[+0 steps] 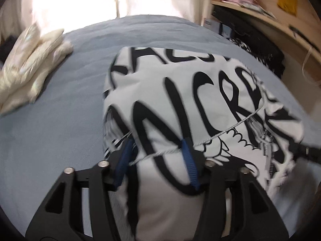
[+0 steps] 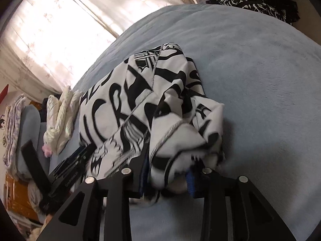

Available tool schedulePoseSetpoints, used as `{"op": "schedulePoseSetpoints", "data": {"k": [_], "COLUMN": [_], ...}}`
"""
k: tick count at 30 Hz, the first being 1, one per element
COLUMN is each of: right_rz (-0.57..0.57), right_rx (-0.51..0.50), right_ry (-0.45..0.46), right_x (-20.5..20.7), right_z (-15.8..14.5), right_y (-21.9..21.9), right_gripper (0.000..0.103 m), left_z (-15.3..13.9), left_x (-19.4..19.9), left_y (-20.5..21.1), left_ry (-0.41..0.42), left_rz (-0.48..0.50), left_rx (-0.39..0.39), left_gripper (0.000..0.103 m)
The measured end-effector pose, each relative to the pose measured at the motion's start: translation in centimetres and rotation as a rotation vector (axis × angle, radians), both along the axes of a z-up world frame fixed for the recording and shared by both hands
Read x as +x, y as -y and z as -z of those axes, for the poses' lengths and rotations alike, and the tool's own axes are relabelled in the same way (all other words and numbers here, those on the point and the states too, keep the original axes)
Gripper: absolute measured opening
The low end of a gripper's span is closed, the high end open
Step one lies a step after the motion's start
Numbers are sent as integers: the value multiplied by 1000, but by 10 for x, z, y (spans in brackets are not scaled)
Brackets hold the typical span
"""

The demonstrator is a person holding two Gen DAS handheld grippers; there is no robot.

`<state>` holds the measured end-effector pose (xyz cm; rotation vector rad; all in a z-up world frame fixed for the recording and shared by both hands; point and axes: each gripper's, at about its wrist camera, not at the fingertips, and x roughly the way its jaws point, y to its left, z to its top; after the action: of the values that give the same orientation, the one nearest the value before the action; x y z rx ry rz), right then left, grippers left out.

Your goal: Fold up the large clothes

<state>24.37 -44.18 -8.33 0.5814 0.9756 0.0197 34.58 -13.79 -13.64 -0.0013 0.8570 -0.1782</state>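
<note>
On the blue bed (image 1: 60, 120), your left gripper (image 1: 158, 160) jaws stand parted over the printed garment (image 1: 180, 92); right gripper (image 2: 168, 172) jaws straddle a bunched fold (image 2: 180, 140), contact unclear. Motion blurs lettering.

left wrist: close, angled down | right wrist: same | shared: printed garment (image 1: 180, 100) (image 2: 124, 108)
</note>
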Motion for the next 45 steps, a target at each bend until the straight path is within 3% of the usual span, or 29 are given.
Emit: {"op": "schedulePoseSetpoints", "data": {"k": [2, 7, 13, 19, 22, 24, 27, 30, 35, 38, 41, 43, 45], "right_rz": [11, 50, -55, -110, -106, -116, -109, -109, -113, -120, -135, -163, -184], "right_rx": [-52, -183, -221, -234, -317, -284, -237, -251, -229, -253, -255, -239, -230], "right_ry": [-19, 91, 215, 141, 54, 15, 60, 84, 75, 22, -3, 12, 34], "right_x": [-19, -42, 15, 119, 159, 172, 171, 170, 168, 161, 156, 146, 133], "right_z": [-14, -57, -86, -59, -26, 2, 16, 17, 18, 19, 1, -20, -42], "right_y": [11, 30, -2, -38, -38, -27, -20, -23, -19, -19, -22, -19, -12], "right_gripper": [55, 55, 51, 43, 43, 43, 45, 46, 48, 53, 64, 68, 79], "left_z": [-14, -50, -61, -22, -6, 4, 19, 26, 30, 21, 2, -10, -22], "left_x": [-5, -14, 14, 73, 84, 90, 95, 99, 102, 100, 86, 79, 71], "left_y": [-17, -44, -17, 18, 18, 12, -5, -15, -26, -27, -27, -28, -33], "left_ry": [-5, 54, 62, -33, -13, -32, -66, -90, -101, -92, -52, -90, -119], "left_rz": [-34, -98, -60, -46, -78, -95, -113, -131, -142, -162, -171, -116, -84], "left_rx": [-47, -77, 4, 80, 112, 77, -29, -76, -127, -108, -62, -99, -146], "left_gripper": [50, 50, 50, 50, 78, 85, 93, 100, 101, 101, 100, 100, 100]}}
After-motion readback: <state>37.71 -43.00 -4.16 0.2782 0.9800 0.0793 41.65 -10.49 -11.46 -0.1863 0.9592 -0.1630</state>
